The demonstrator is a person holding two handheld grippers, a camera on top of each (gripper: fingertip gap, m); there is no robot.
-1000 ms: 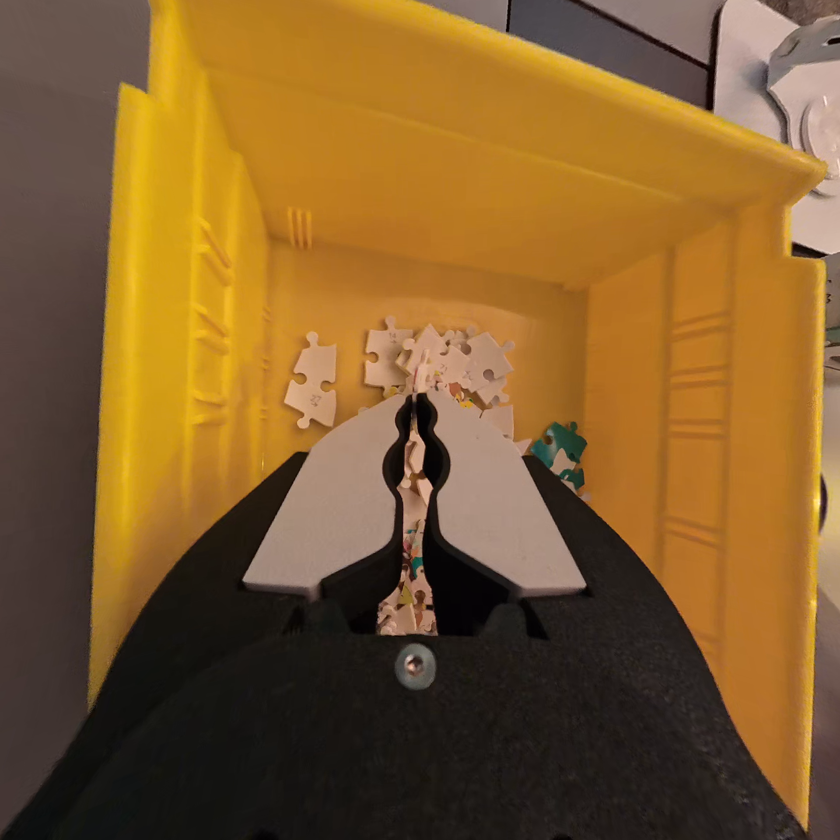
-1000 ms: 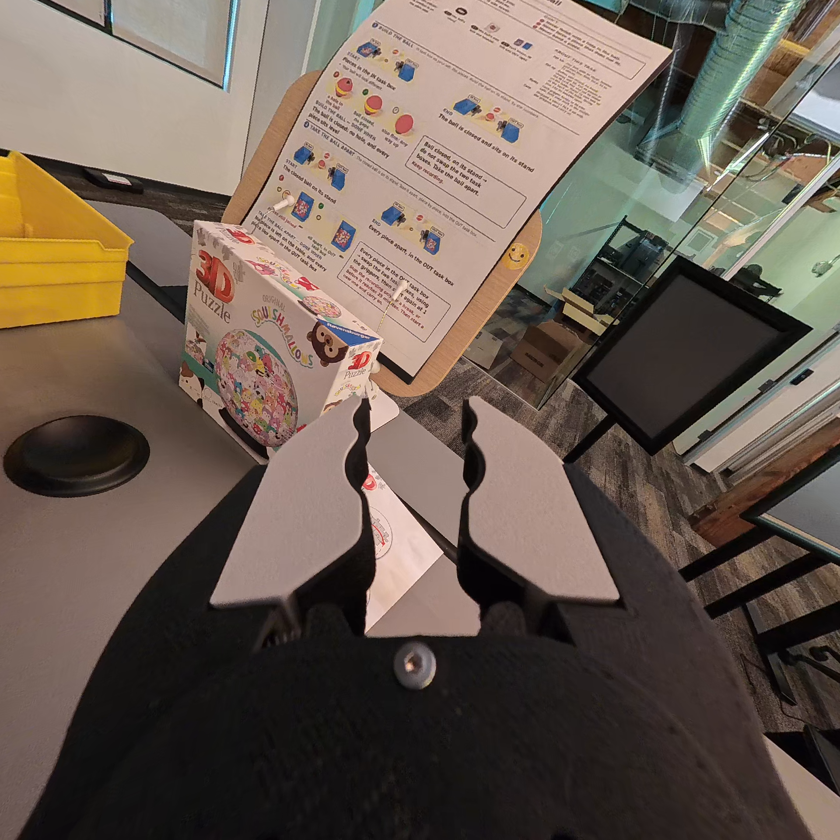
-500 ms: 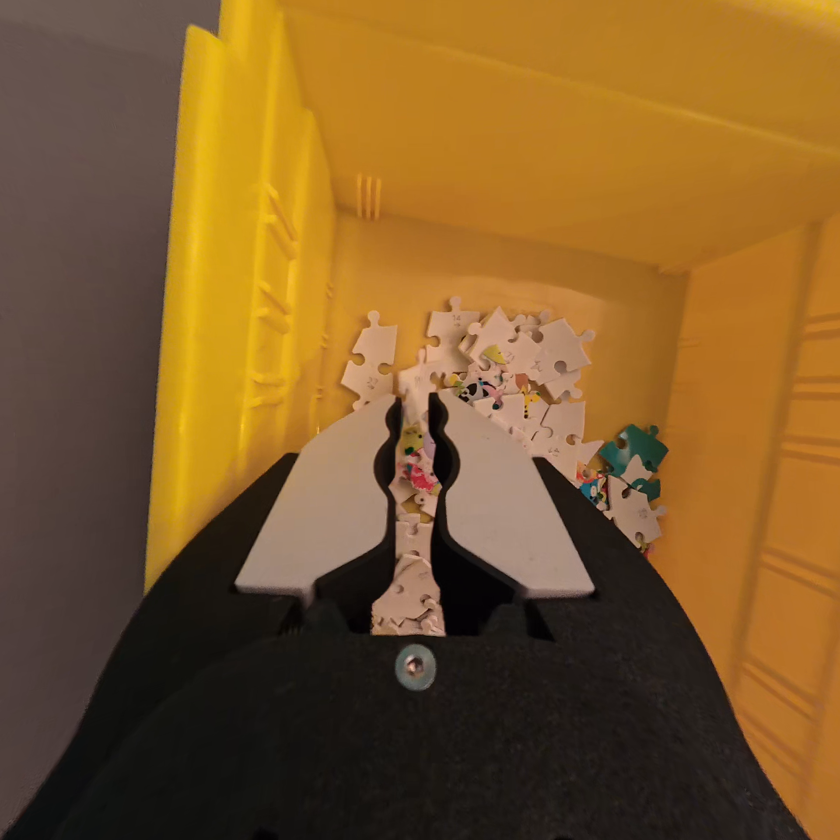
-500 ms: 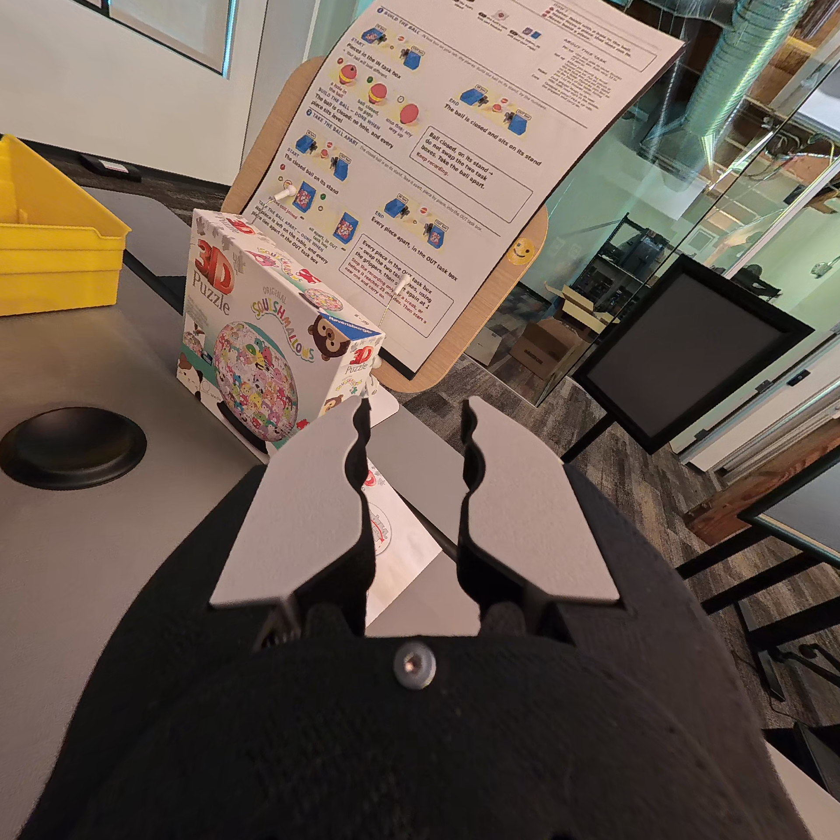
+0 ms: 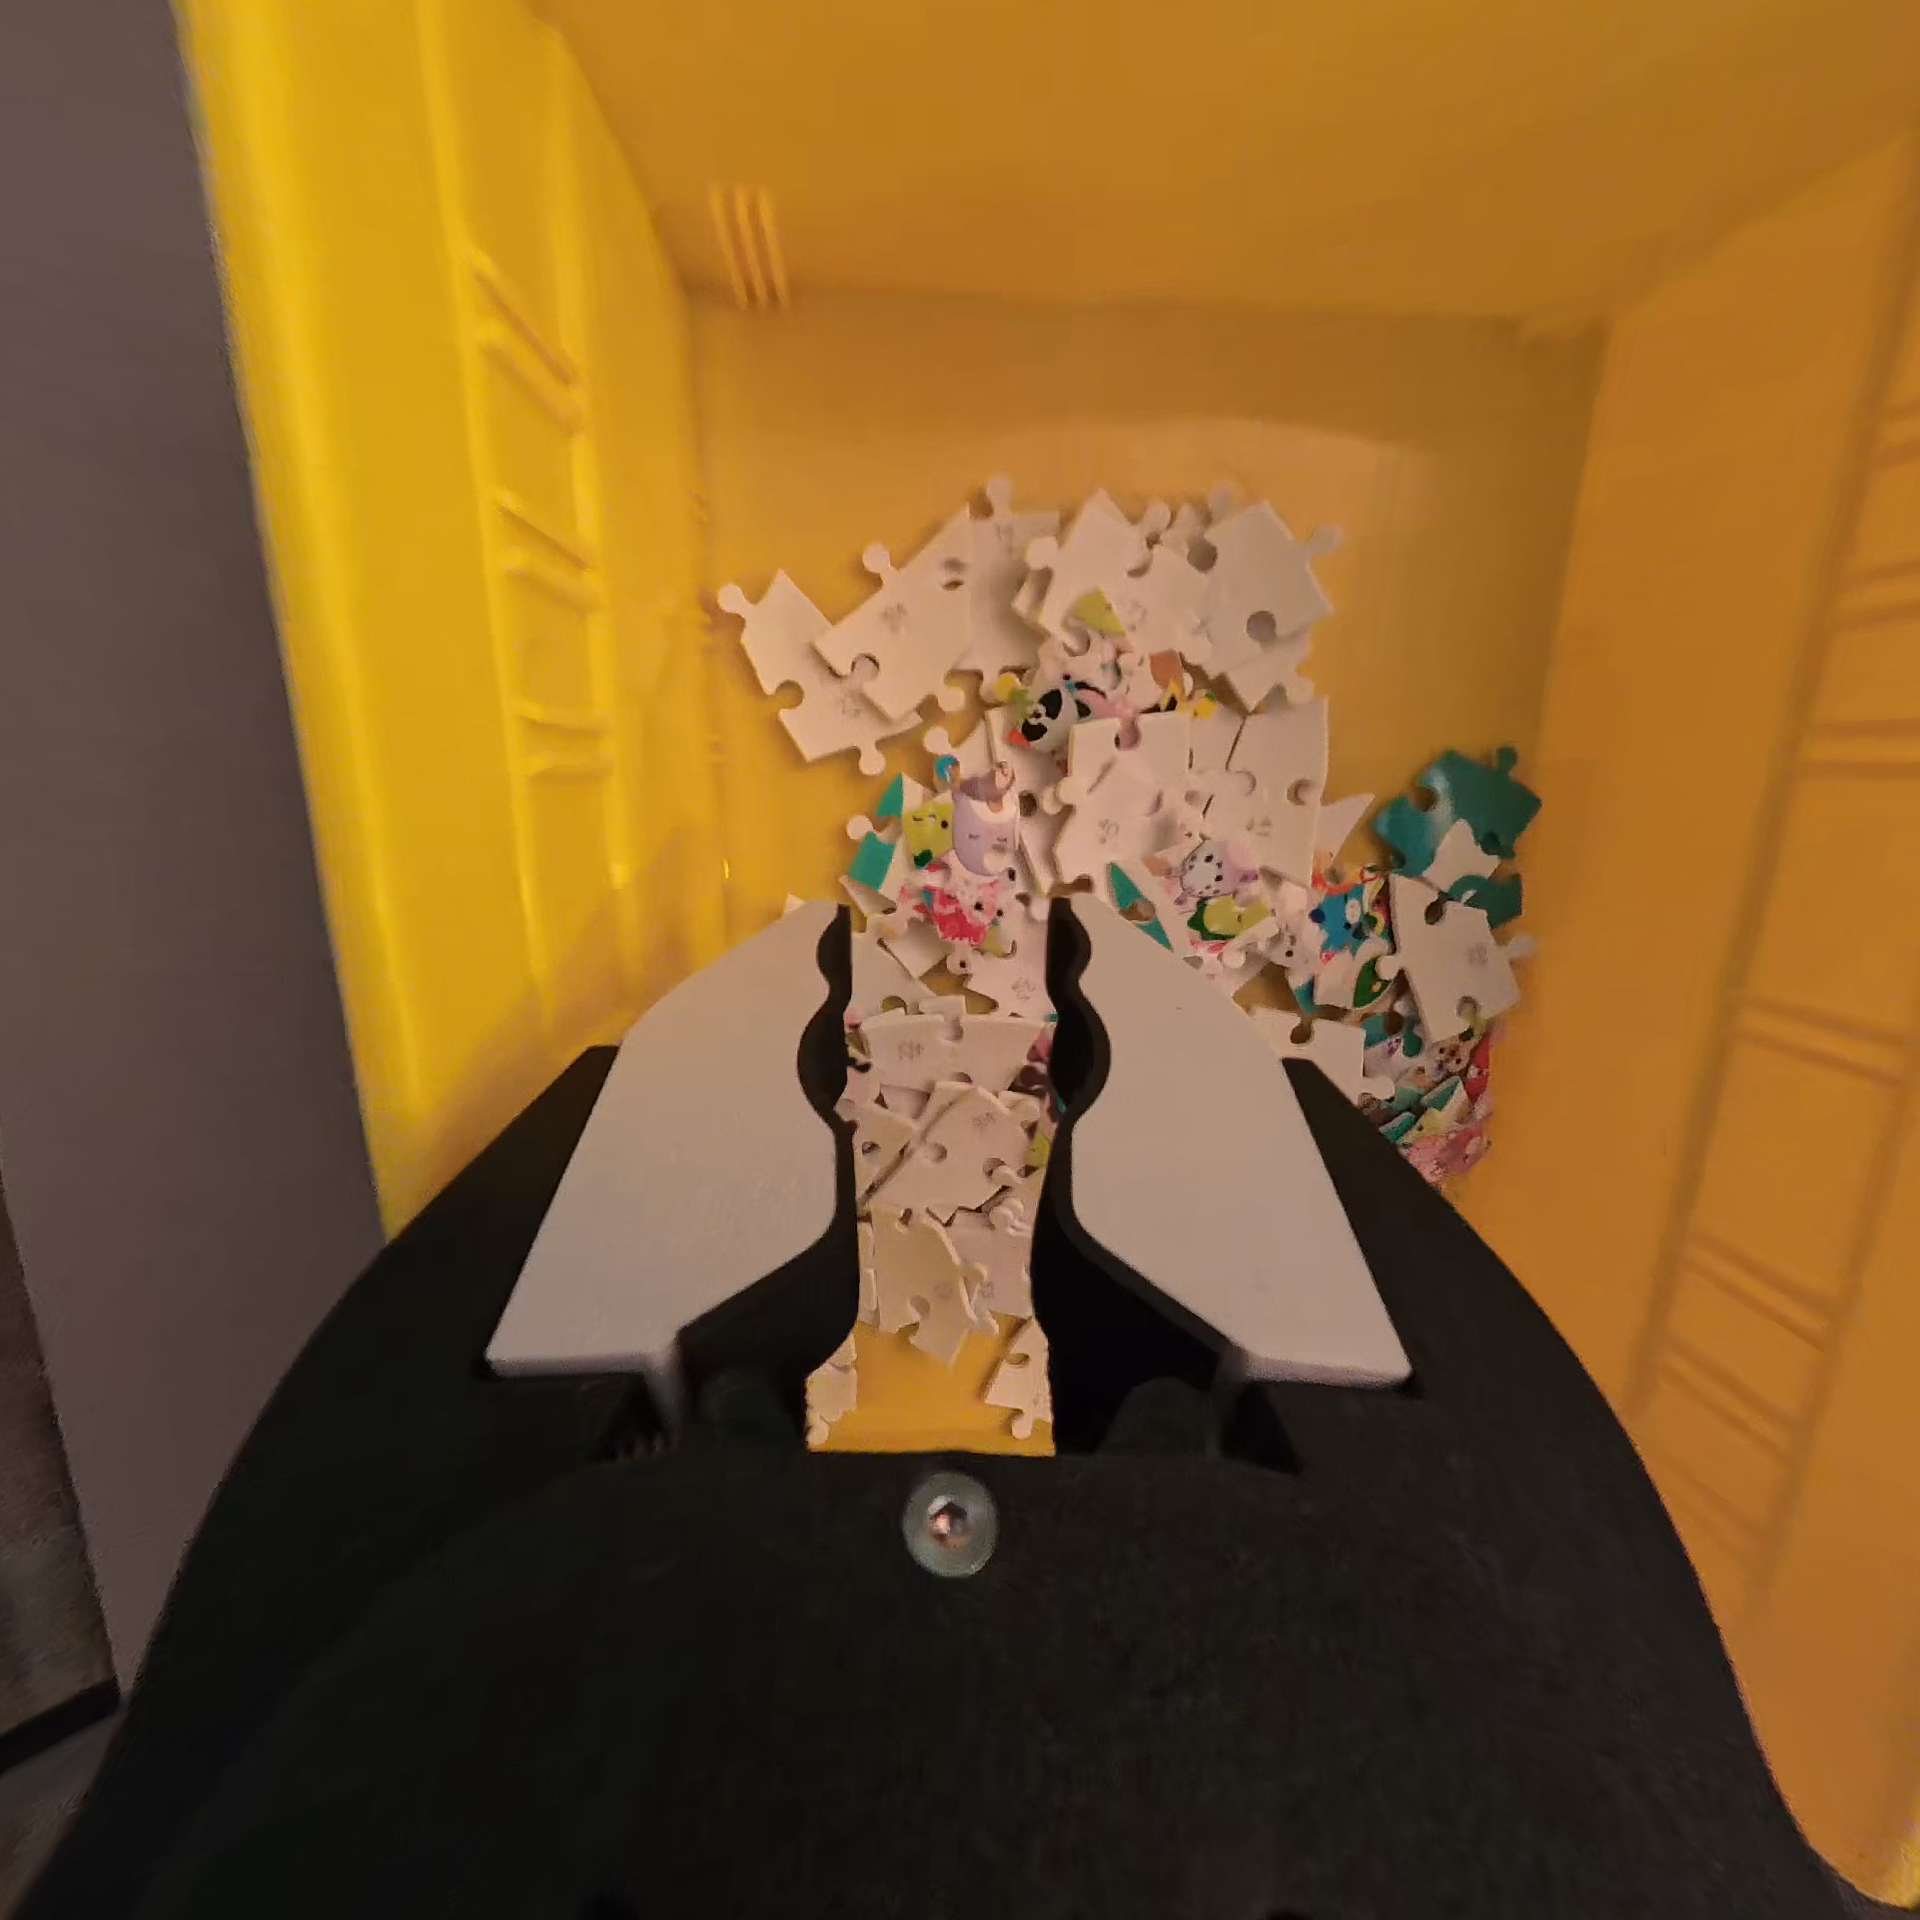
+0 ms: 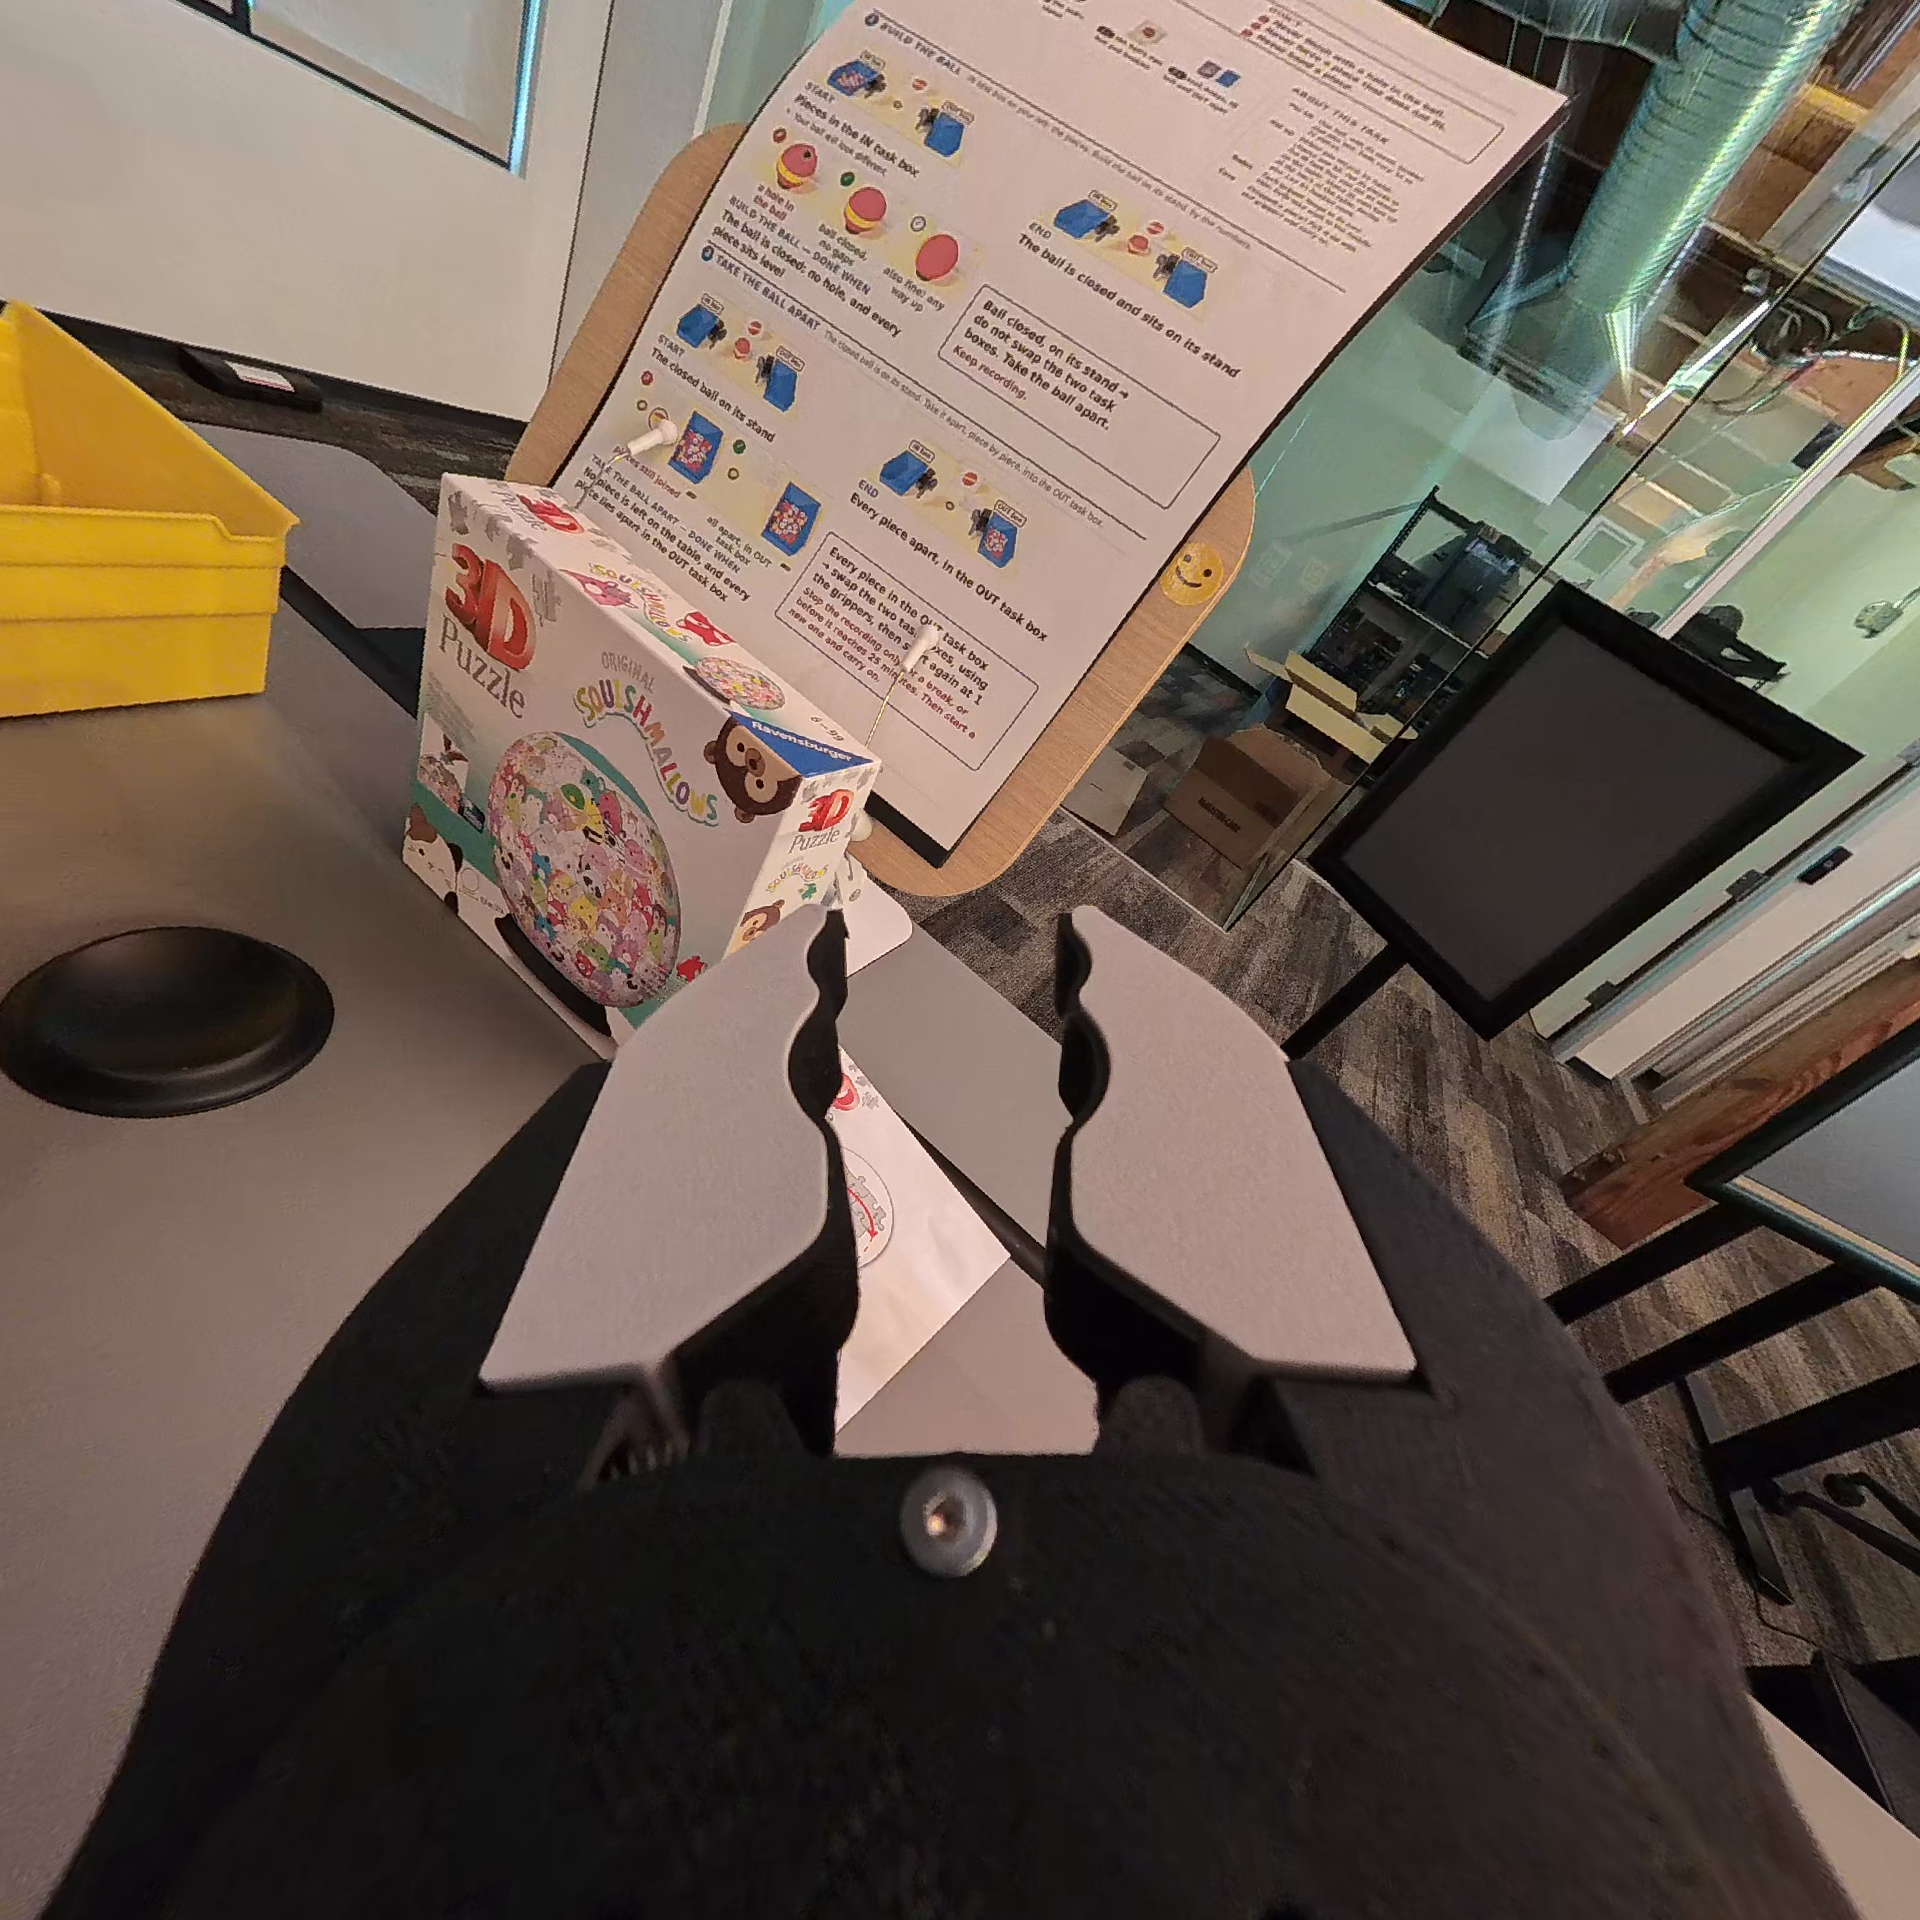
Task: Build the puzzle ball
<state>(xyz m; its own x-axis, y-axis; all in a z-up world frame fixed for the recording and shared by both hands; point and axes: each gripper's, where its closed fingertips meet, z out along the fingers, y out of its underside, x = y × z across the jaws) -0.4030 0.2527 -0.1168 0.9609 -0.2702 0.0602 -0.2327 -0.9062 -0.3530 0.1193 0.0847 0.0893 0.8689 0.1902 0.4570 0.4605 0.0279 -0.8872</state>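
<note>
My left gripper (image 5: 943, 914) is open and empty, pointing down into a yellow bin (image 5: 1091, 208) over a heap of loose puzzle pieces (image 5: 1122, 769), most lying white side up, some showing colourful print. Pieces show through the gap between its jaws. A teal piece (image 5: 1460, 805) lies at the heap's right edge. My right gripper (image 6: 943, 920) is open and empty, held above the grey table (image 6: 208, 1299). The yellow bin also shows in the right wrist view (image 6: 114, 561) at far left.
The puzzle's printed box (image 6: 623, 769) stands on the table ahead of my right gripper, with a paper sheet (image 6: 914, 1247) beside it. A black round recess (image 6: 161, 1018) sits in the tabletop. An instruction board (image 6: 1039, 343) leans behind the box. A dark screen (image 6: 1569, 810) stands at right. Spacing between my two grippers at the tips: around 60 centimetres.
My left gripper has moved deeper into the bin toward the pieces and its jaws have opened from nearly shut. My right gripper has barely shifted and stays open.
</note>
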